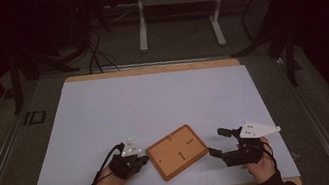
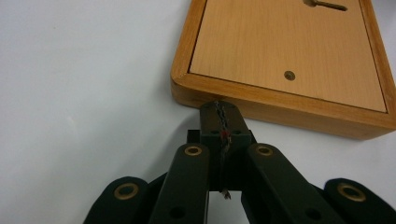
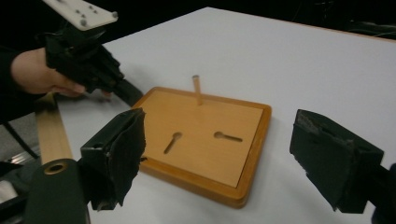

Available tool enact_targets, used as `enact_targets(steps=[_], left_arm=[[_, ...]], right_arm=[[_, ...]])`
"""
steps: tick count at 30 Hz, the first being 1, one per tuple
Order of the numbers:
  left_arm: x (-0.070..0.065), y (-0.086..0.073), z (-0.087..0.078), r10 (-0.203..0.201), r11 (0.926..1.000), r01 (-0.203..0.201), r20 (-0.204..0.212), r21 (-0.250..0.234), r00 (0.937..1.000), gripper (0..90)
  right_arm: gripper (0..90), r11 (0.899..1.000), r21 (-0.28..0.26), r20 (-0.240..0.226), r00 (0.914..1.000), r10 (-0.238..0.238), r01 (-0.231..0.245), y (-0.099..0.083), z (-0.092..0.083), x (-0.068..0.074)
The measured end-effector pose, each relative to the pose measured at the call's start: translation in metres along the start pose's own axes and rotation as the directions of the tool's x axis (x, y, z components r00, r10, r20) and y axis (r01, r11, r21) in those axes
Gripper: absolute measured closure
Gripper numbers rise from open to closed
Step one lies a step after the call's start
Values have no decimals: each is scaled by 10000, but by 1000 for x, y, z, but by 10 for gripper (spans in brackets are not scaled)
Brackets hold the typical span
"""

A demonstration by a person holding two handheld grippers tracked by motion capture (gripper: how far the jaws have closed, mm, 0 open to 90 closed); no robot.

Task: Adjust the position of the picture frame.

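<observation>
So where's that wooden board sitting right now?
In the high view the wooden board lies flat near the table's front edge, between the left gripper and the right gripper.

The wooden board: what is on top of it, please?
On the wooden board, one thin wooden peg stands upright near its far edge, and two keyhole slots are cut into the panel. What lies under the board is covered.
</observation>
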State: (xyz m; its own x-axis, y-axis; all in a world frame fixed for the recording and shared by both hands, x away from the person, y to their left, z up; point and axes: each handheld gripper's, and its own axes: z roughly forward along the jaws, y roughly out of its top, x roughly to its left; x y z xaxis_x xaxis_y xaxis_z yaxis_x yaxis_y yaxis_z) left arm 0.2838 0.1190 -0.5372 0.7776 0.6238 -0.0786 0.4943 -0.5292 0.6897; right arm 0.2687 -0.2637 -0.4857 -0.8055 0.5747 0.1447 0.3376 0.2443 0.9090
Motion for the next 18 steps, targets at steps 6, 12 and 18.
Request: enact_targets(steps=[6, 12, 18], left_arm=[[8, 8, 6, -115, 9999, 116, -66, 69, 9999, 900], [12, 15, 11, -66, 9999, 68, -132, 124, 9999, 900], [15, 23, 18, 52, 9998, -47, -247, 193, 9997, 900]], right_arm=[[179, 10000, -85, 80, 10000, 11, -10, -6, -6, -1], [179, 9998, -134, 66, 9998, -176, 177, -10, -9, 1], [179, 9998, -148, 141, 9998, -136, 138, -11, -10, 0]])
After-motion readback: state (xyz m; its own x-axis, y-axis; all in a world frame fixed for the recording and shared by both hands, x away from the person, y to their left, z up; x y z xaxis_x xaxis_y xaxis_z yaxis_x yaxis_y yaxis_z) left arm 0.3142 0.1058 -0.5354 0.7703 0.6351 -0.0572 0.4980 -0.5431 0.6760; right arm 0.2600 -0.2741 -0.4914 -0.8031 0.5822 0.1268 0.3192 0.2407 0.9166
